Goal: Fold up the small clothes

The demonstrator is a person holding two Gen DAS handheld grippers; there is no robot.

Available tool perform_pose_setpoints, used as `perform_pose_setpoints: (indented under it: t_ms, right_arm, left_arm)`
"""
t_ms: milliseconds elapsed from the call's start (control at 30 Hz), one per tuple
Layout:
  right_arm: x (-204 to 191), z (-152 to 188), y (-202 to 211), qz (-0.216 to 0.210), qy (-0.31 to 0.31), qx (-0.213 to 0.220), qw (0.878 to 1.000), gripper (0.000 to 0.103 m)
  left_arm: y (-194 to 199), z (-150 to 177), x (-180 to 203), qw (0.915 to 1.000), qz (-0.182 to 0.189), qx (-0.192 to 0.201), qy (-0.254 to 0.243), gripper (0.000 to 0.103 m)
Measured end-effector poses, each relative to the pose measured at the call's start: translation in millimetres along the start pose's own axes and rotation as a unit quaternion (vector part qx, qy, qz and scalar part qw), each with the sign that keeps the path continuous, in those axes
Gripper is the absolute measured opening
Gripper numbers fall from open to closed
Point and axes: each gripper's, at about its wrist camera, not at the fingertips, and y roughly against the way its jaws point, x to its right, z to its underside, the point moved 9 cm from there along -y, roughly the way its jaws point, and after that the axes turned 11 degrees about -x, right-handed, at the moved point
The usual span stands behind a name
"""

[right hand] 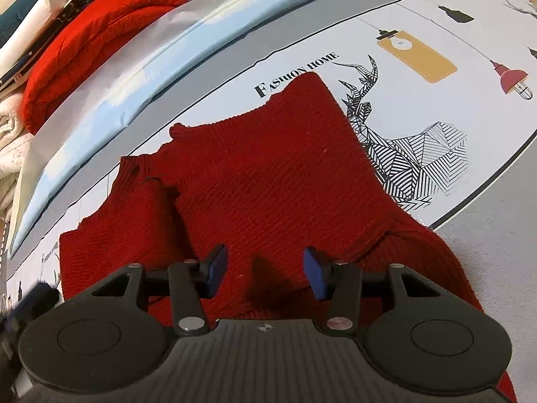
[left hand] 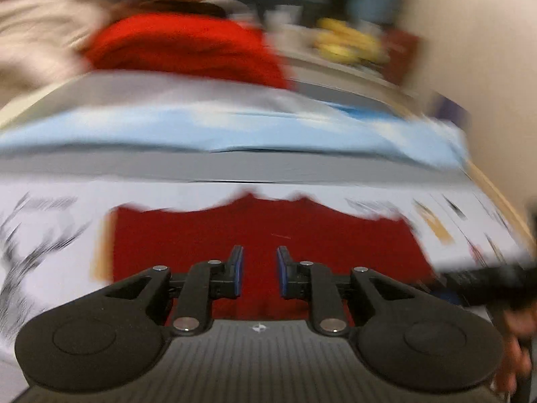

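Note:
A dark red knitted sweater (right hand: 268, 184) lies flat on the printed tablecloth (right hand: 453, 127), partly folded. In the left wrist view it shows blurred as a red rectangle (left hand: 261, 231). My left gripper (left hand: 260, 262) is open and empty, hovering over the sweater's near part. My right gripper (right hand: 265, 268) is open and empty, just above the sweater's near edge. The other gripper shows as a dark blur at the right edge of the left wrist view (left hand: 493, 285) and at the left edge of the right wrist view (right hand: 30, 302).
A bright red folded knit (right hand: 94, 33) lies on a pile behind a light blue cloth (right hand: 161, 70). White fabrics (right hand: 10, 134) are stacked at the far left. Yellow bananas (left hand: 345, 43) sit at the back. The table's wooden edge (left hand: 496, 194) runs along the right.

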Motion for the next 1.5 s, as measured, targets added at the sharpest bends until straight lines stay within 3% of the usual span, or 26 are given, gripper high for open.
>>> perform_pose_setpoints:
  t_ms: [67, 200, 367, 500, 600, 733, 833, 900, 967, 1033, 1067, 1100, 1167, 1200, 1267, 1333, 1400, 1500]
  right_arm:
    - [-3, 1, -1, -0.006, 0.005, -0.002, 1.000, 0.053]
    - [-21, 5, -7, -0.019, 0.039, -0.006, 0.999, 0.056]
    - [-63, 14, -11, -0.022, 0.153, 0.010, 0.988, 0.062]
    - [-96, 24, -13, 0.015, 0.272, 0.052, 0.961, 0.065]
    - [-117, 34, -17, 0.057, 0.363, 0.088, 0.926, 0.065]
    - [-126, 42, -30, 0.111, 0.440, 0.110, 0.884, 0.062]
    - [-128, 48, -39, 0.127, 0.477, 0.109, 0.863, 0.054]
    - [-129, 50, -43, 0.128, 0.490, 0.106, 0.856, 0.047]
    - [-130, 49, -43, 0.128, 0.494, 0.111, 0.853, 0.024]
    - [-127, 42, -39, 0.116, 0.469, 0.116, 0.868, 0.016]
    - [-126, 34, -33, 0.093, 0.434, 0.118, 0.888, 0.013]
    - [-120, 24, -26, 0.054, 0.372, 0.117, 0.919, 0.012]
    - [-90, -3, -11, -0.032, 0.175, 0.112, 0.978, 0.010]
    - [-64, -12, -9, -0.063, 0.055, 0.106, 0.991, 0.010]
    - [-27, -11, -16, -0.071, -0.071, 0.082, 0.992, 0.010]
    - [-3, -2, -26, -0.040, -0.121, 0.066, 0.990, 0.012]
    - [1, 1, -33, -0.037, -0.126, 0.048, 0.990, 0.013]
    - [-6, -5, -32, -0.054, -0.112, 0.045, 0.991, 0.035]
  left_arm:
    - [-9, -7, -34, 0.9974, -0.023, -0.019, 0.066, 0.023]
    - [-28, 0, -78, 0.9806, -0.009, -0.079, 0.179, 0.023]
    - [-39, 10, -99, 0.9684, -0.028, -0.114, 0.220, 0.023]
    - [-43, 14, -107, 0.9618, -0.032, -0.127, 0.240, 0.024]
    - [-41, 16, -110, 0.9598, -0.033, -0.131, 0.246, 0.025]
    - [-38, 18, -110, 0.9583, -0.023, -0.132, 0.252, 0.027]
    - [-38, 16, -108, 0.9597, -0.019, -0.132, 0.248, 0.028]
    - [-38, 16, -109, 0.9597, -0.019, -0.132, 0.247, 0.028]
    - [-38, 16, -109, 0.9592, -0.019, -0.131, 0.250, 0.028]
    - [-37, 15, -110, 0.9591, -0.019, -0.130, 0.251, 0.028]
    - [-37, 15, -110, 0.9592, -0.019, -0.129, 0.251, 0.028]
    - [-36, 14, -110, 0.9594, -0.019, -0.129, 0.250, 0.028]
    - [-36, 14, -110, 0.9598, -0.020, -0.128, 0.249, 0.028]
    - [-36, 14, -110, 0.9601, -0.021, -0.128, 0.248, 0.028]
    - [-36, 15, -109, 0.9606, -0.023, -0.129, 0.245, 0.028]
    - [-38, 15, -109, 0.9607, -0.026, -0.132, 0.243, 0.028]
    - [-39, 16, -109, 0.9600, -0.027, -0.134, 0.244, 0.028]
    - [-42, 18, -109, 0.9597, -0.029, -0.139, 0.242, 0.031]
